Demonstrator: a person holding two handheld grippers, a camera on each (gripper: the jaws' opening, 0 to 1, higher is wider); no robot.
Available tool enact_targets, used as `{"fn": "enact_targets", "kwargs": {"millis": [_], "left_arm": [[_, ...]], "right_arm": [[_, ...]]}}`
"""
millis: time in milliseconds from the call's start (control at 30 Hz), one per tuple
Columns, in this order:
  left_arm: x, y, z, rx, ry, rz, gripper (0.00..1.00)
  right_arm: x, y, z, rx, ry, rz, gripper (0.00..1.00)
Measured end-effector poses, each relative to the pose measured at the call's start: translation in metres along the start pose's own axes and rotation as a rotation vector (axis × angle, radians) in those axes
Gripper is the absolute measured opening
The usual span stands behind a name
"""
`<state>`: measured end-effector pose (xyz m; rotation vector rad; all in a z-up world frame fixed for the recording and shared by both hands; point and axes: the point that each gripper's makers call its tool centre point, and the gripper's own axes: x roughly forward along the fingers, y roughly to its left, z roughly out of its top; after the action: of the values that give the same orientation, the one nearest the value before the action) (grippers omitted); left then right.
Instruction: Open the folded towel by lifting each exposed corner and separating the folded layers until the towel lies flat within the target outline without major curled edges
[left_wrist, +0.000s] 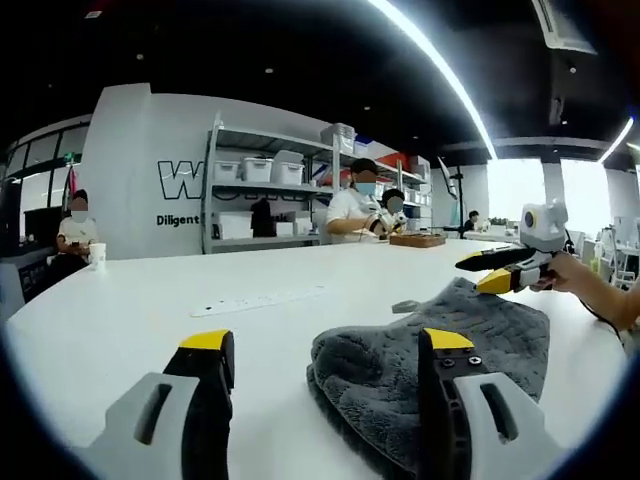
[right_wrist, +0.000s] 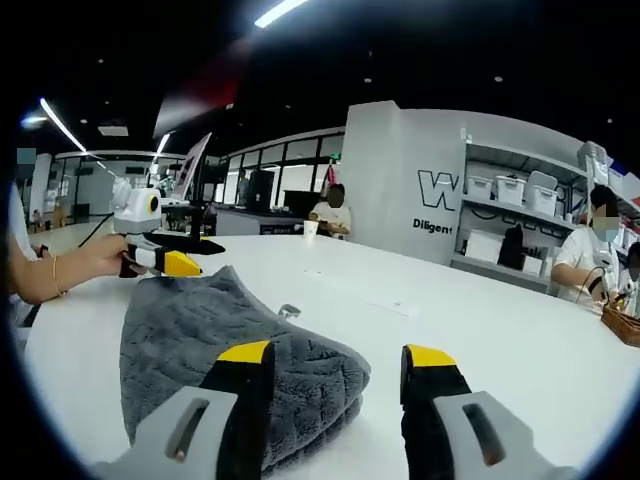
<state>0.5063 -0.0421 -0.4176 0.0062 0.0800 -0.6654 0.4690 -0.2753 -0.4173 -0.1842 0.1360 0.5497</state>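
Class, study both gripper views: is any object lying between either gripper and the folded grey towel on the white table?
Nothing visible does. The left gripper and right gripper both sit open right at the towel, only bare table beside it.

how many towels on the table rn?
1: a folded grey towel on the white table, lying ahead of the left gripper and the right gripper. No other is visible.

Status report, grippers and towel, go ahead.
Left gripper open, low at one end of the towel. Right gripper open at the opposite end. Towel still folded, grey, on the white table. Small tab beside towel; nothing blocking.
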Motion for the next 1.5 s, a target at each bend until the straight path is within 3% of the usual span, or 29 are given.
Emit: {"fn": "enact_targets", "kwargs": {"millis": [300, 700, 1133, 1333, 1500], "left_arm": [[0.005, -0.009, -0.010, 0.026, 0.015, -0.040, 0.56], [0.006, -0.008, -0.021, -0.022, 0.043, -0.046, 0.53], [0.007, -0.011, -0.025, -0.014, 0.046, -0.061, 0.46], [0.008, -0.019, -0.026, -0.016, 0.035, -0.104, 0.31], [0.009, -0.020, -0.026, -0.007, 0.035, -0.107, 0.30]], "right_arm": [[0.000, -0.001, -0.003, 0.037, -0.006, 0.010, 0.44], [0.003, 0.001, -0.009, 0.075, -0.003, 0.027, 0.43], [0.003, 0.004, -0.012, 0.079, 0.007, 0.037, 0.41], [0.003, 0.005, -0.015, 0.086, 0.020, 0.041, 0.39], [0.002, 0.009, -0.012, 0.150, 0.004, 0.069, 0.37]]}}
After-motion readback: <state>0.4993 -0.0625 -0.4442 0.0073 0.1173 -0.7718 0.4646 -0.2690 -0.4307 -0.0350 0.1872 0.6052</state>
